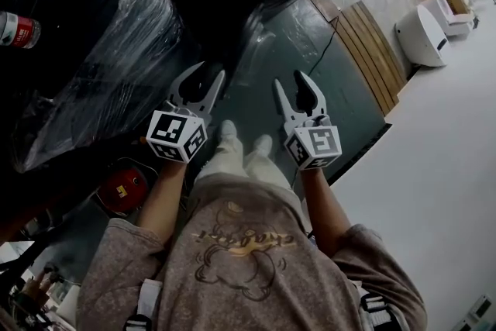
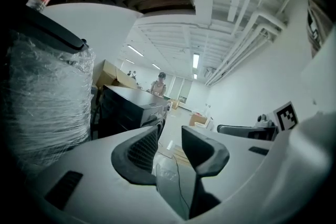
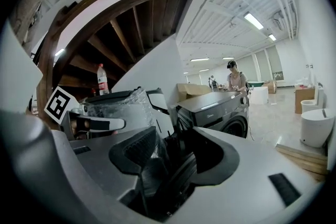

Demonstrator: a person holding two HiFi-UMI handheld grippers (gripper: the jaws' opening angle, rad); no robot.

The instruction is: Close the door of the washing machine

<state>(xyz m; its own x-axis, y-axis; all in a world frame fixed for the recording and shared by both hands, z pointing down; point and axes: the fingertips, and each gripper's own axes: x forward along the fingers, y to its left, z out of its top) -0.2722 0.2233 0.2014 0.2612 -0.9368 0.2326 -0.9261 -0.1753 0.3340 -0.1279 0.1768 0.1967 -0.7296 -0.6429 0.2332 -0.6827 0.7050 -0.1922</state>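
**White-walled hall, both tongs spread and empty**

Pale glossy floor point(image 1: 434, 167) runs through a bright, white-walled room. A dark washing machine point(image 3: 218, 107) stands ahead, just past a plastic-wrapped appliance point(image 1: 93, 43) with a bottle point(image 1: 17, 29) on top. Its round door point(image 3: 237, 126) faces the open floor, well apart from both tools. The left tongs point(image 1: 208, 77) and right tongs point(image 1: 288, 81) are held side by side over a green mat point(image 1: 325, 66), each spread wide with nothing between its jaws.

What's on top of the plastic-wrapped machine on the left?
A clear bottle with a red label stands upright above the dark lid of the plastic-wrapped machine. Its base is hidden by the lid's edge, so whether it rests on the lid or just behind is unclear.
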